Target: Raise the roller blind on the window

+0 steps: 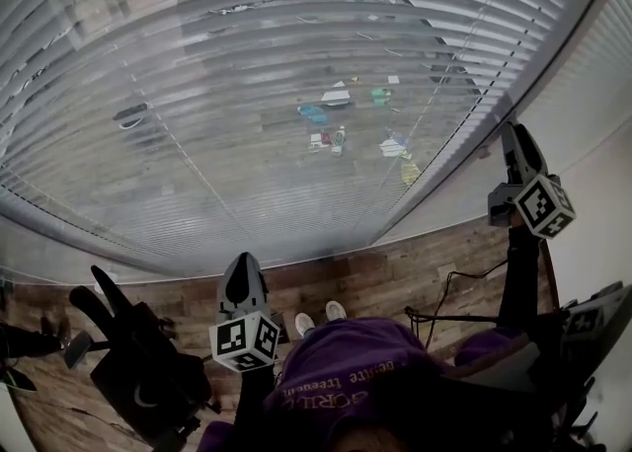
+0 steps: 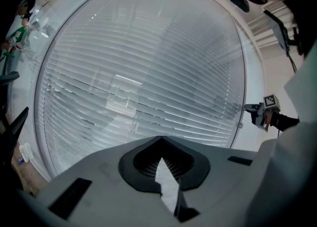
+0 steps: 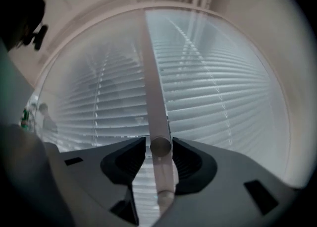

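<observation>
A slatted blind [image 1: 296,95] hangs lowered over the whole window, and it also fills the left gripper view [image 2: 148,72] and the right gripper view [image 3: 218,87]. My right gripper [image 1: 515,136] is raised at the blind's right edge. In its own view a pale round wand [image 3: 152,92] hangs down between its jaws [image 3: 159,150], with a thin gap showing on the left side. My left gripper [image 1: 242,280] is held low in front of the blind, its jaws [image 2: 162,165] together and holding nothing. From the left gripper view the right gripper [image 2: 255,112] shows at the window's right frame.
A white wall [image 1: 592,114] borders the window on the right. Below is a wooden floor [image 1: 395,272] with a black cable [image 1: 444,302] and a black chair-like thing [image 1: 148,371] at the lower left. The person's purple top [image 1: 355,371] and shoes [image 1: 316,320] show.
</observation>
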The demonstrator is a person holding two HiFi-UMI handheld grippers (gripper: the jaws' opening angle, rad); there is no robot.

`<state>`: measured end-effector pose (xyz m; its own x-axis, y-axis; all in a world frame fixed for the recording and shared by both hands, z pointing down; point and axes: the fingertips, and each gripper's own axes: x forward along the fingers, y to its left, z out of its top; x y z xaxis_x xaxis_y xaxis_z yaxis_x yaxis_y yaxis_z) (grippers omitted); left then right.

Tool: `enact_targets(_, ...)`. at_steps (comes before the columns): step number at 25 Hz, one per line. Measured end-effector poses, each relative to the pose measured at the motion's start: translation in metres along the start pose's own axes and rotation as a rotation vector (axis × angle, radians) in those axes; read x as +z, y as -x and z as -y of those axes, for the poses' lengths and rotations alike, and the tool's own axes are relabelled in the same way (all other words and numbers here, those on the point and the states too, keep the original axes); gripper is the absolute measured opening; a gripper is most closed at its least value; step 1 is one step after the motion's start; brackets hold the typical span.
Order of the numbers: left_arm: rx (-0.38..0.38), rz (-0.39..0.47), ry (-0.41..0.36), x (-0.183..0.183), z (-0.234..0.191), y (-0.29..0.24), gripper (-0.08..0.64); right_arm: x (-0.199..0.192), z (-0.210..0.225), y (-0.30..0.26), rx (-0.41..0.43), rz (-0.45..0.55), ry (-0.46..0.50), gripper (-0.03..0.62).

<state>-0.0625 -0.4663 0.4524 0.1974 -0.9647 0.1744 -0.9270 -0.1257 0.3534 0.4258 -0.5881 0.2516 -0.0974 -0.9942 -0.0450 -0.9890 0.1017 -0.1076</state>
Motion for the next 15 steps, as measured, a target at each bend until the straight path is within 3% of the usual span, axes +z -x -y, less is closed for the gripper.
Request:
enact_targets(4,0.004,-0.001,0.000,0.000,-0.001,-0.001,0.002,-0.001,-0.001,0.000,-0.018,-0.068,0.496,0.147)
enact_targets(7,0.001,0.002,0.000,0.001,0.000,-0.003,0.002,-0.002,-0.009,-0.005,-0.007,-0.118,0.740,0.146)
enact_targets(11,-0.004,0.005,0.003,0.000,0.003,-0.006,0.002,-0.005,-0.014,-0.009,-0.048,-0.155,0.945,0.144)
enact_targets(15,-0.001,0.007,0.007,0.001,0.001,-0.008,0.002,-0.003,-0.014,-0.008,-0.079,-0.157,0.928,0.130)
